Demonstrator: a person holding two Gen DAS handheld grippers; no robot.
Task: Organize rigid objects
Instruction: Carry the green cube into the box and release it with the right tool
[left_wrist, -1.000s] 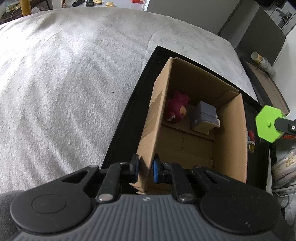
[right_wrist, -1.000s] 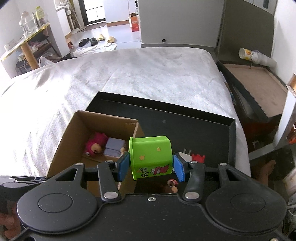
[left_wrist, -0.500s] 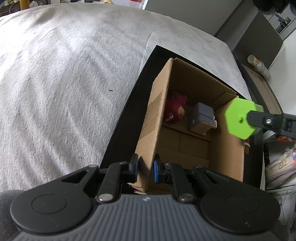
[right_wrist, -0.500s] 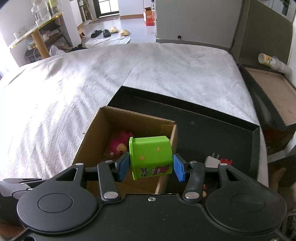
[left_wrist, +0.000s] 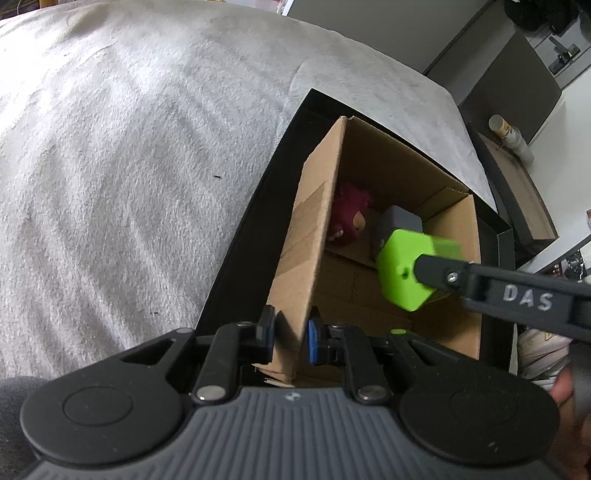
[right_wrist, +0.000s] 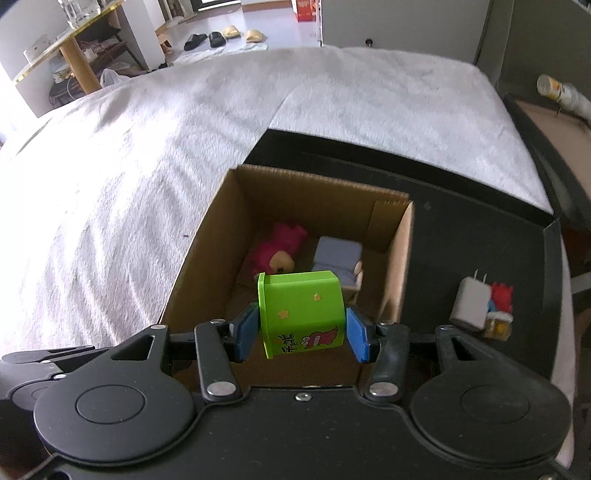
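An open cardboard box (right_wrist: 400, 254) stands in a black tray (right_wrist: 480, 236) on a white bed. Inside lie a pink plush toy (right_wrist: 277, 247) and a grey-blue block toy (right_wrist: 336, 254). My right gripper (right_wrist: 302, 334) is shut on a green toy box (right_wrist: 301, 317) and holds it over the box's open top; the green box also shows in the left wrist view (left_wrist: 406, 273). My left gripper (left_wrist: 290, 336) is shut on the box's left wall (left_wrist: 306, 254) near its near corner.
A white charger (right_wrist: 471, 304) and a small red figure (right_wrist: 500, 299) lie in the tray to the right of the box. A dark bedside cabinet with a can (right_wrist: 554, 88) stands at the far right. The white bed cover (right_wrist: 147, 166) spreads to the left.
My right gripper has carried the green toy box leftward from beside the cardboard box to over its opening. My left gripper has kept its hold on the box wall.
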